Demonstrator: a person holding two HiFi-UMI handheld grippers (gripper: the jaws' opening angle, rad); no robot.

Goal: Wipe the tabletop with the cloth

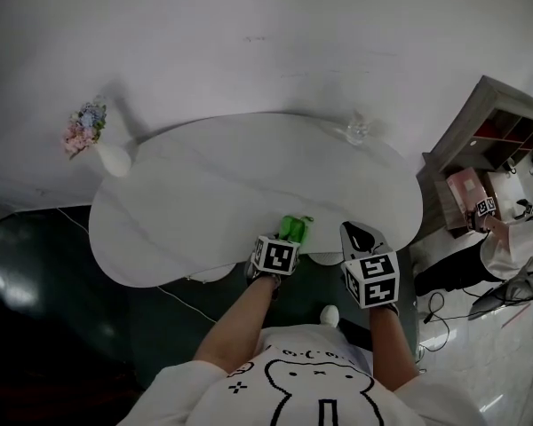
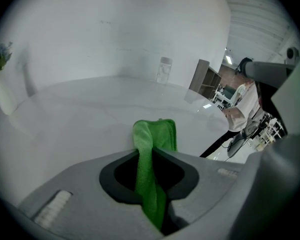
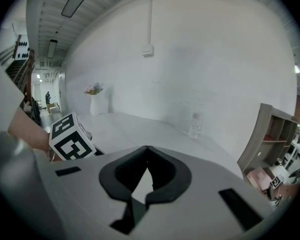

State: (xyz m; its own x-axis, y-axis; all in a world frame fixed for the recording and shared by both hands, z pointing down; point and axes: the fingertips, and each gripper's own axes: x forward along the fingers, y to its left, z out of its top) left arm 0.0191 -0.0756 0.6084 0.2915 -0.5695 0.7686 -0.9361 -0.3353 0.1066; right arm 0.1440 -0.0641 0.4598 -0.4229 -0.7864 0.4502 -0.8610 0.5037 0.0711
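Left gripper view: fuzzy green cloth [image 2: 151, 149] between jaws

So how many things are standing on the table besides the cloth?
2: a vase of flowers at the far left edge of the tabletop, and a clear glass near its far right edge. Nothing seems hidden.

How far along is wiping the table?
Done: the cloth is picked up, pinched in the left gripper at the near edge of the table. In hand: likely the first pass; the right gripper is shut, empty. Left: seemingly the whole table; no wiped track shows.
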